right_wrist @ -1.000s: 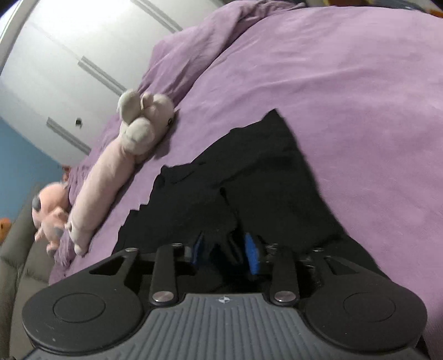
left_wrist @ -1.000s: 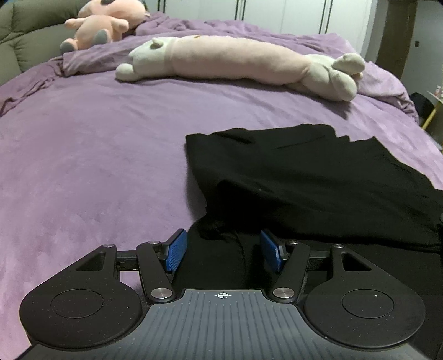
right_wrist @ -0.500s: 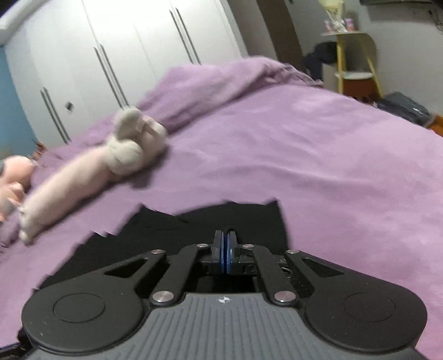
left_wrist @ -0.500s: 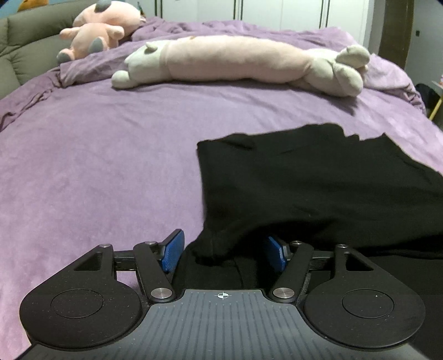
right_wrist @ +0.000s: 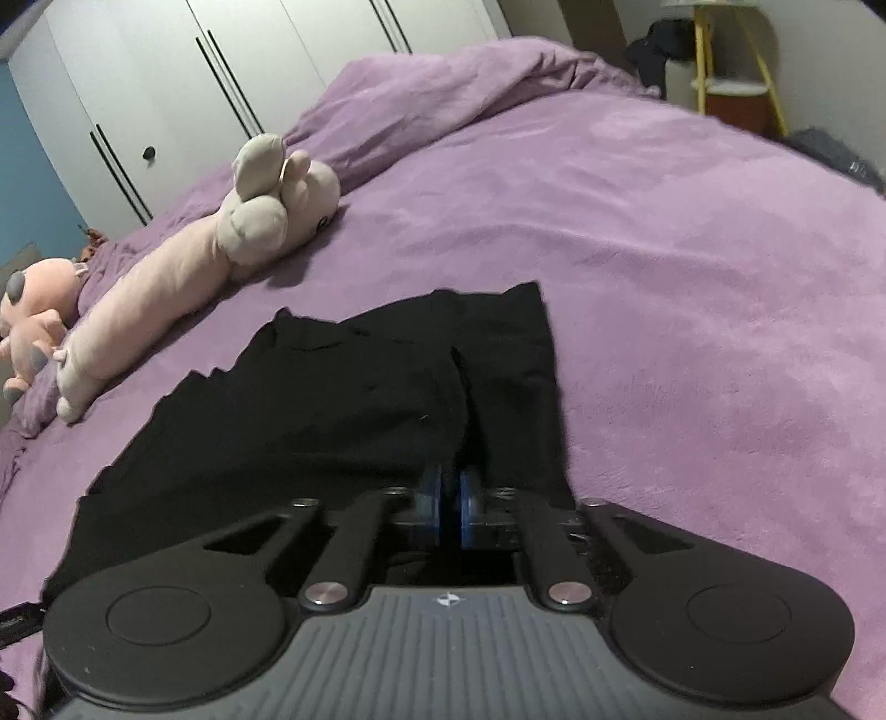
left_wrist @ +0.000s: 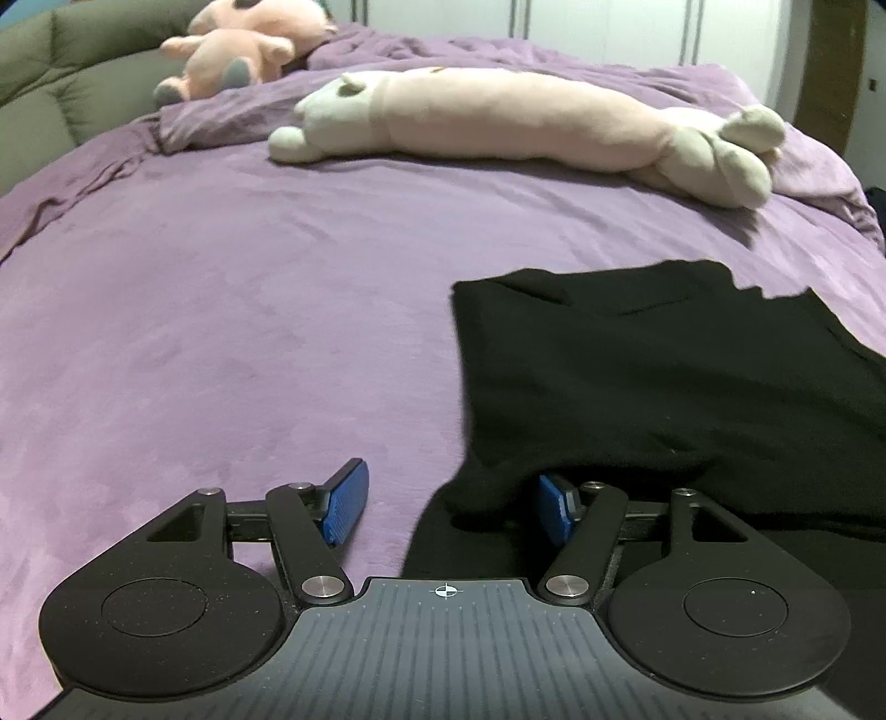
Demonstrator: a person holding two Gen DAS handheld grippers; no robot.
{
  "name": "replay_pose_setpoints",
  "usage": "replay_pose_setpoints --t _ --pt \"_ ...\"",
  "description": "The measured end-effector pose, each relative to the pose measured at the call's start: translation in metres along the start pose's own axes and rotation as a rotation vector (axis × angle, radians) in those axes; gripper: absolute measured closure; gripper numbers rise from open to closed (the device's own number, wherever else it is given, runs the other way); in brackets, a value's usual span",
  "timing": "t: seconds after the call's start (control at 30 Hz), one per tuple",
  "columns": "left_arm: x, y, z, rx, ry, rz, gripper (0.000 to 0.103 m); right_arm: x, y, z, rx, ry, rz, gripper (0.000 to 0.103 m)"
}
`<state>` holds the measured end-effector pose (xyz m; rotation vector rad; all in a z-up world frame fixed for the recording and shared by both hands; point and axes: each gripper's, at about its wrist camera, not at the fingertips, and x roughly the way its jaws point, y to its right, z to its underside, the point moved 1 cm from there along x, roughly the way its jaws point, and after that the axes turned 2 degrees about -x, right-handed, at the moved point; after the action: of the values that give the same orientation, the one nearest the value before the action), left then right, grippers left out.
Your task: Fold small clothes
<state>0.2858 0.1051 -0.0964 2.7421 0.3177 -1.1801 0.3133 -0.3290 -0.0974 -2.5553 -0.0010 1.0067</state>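
A black garment (left_wrist: pixel 653 376) lies spread on the purple bed cover, with a folded layer on top. My left gripper (left_wrist: pixel 451 507) is open at the garment's near left corner; the cloth's edge lies between its blue pads (left_wrist: pixel 346 501), and the right pad is partly hidden under the fold. In the right wrist view the same garment (right_wrist: pixel 332 399) lies ahead. My right gripper (right_wrist: pixel 449 507) is shut on a fold of the black cloth at its near edge.
A long pink-and-grey plush (left_wrist: pixel 520 122) lies across the far side of the bed, also in the right wrist view (right_wrist: pixel 183 277). A pink plush (left_wrist: pixel 238 50) sits near a green headboard (left_wrist: pixel 50 83). White wardrobes (right_wrist: pixel 166 83) stand behind. A yellow stand (right_wrist: pixel 731 83) is at right.
My right gripper closed on the cloth and swung level with the bed. My left gripper drew back and left, so the garment's corner now sits toward its right pad.
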Motion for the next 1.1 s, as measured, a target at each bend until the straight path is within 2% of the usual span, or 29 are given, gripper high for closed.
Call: replay_pose_setpoints --t 0.1,0.13,0.23,0.33,0.4,0.47,0.53,0.6,0.63,0.7,0.77,0.8,0.93,1.0,1.1 --pt "0.002 -0.008 -0.001 -0.019 0.000 -0.022 0.034 -0.007 0.020 -0.004 0.179 0.033 -0.127 0.098" --pt "0.003 -0.011 -0.002 -0.025 -0.003 -0.026 0.033 -0.009 0.025 -0.004 0.204 0.035 -0.104 0.098" --pt "0.006 -0.016 -0.003 -0.030 -0.013 -0.013 0.032 -0.003 0.025 0.003 0.083 -0.015 0.010 0.098" --pt "0.004 -0.018 -0.001 0.000 -0.018 -0.009 0.031 -0.007 0.016 0.003 -0.008 -0.026 0.031 0.096" --pt "-0.002 -0.023 -0.002 -0.001 -0.028 0.016 0.031 -0.015 0.014 -0.004 -0.003 0.017 0.061 0.090" --pt "-0.013 -0.029 -0.003 -0.013 -0.026 0.031 0.032 -0.023 0.006 -0.011 -0.032 0.102 0.113 0.083" --pt "-0.027 -0.034 -0.006 -0.041 0.022 0.037 0.034 -0.019 -0.004 -0.017 -0.067 0.127 0.099 0.080" --pt "-0.033 -0.033 -0.011 -0.067 0.073 0.022 0.034 -0.005 -0.019 -0.021 -0.101 0.084 0.061 0.080" --pt "-0.031 -0.030 -0.015 -0.074 0.076 0.027 0.034 0.004 -0.028 -0.021 -0.135 0.056 0.050 0.080" --pt "-0.022 -0.016 -0.019 -0.065 0.044 0.054 0.035 0.023 -0.048 -0.016 -0.236 0.022 0.094 0.082" --pt "-0.014 0.001 -0.020 -0.020 0.046 0.081 0.034 0.039 -0.055 -0.012 -0.305 -0.003 0.150 0.088" --pt "-0.009 0.012 -0.018 0.021 0.042 0.083 0.034 0.046 -0.055 -0.012 -0.325 -0.010 0.183 0.097" --pt "0.009 0.037 -0.008 0.105 0.017 0.054 0.034 0.055 -0.043 -0.017 -0.368 0.046 0.267 0.103" --pt "0.016 0.037 -0.005 0.090 -0.001 0.055 0.031 0.059 -0.040 -0.019 -0.395 0.065 0.303 0.103" --pt "0.019 0.031 -0.004 0.049 -0.011 0.061 0.025 0.059 -0.040 -0.020 -0.396 0.061 0.304 0.103"
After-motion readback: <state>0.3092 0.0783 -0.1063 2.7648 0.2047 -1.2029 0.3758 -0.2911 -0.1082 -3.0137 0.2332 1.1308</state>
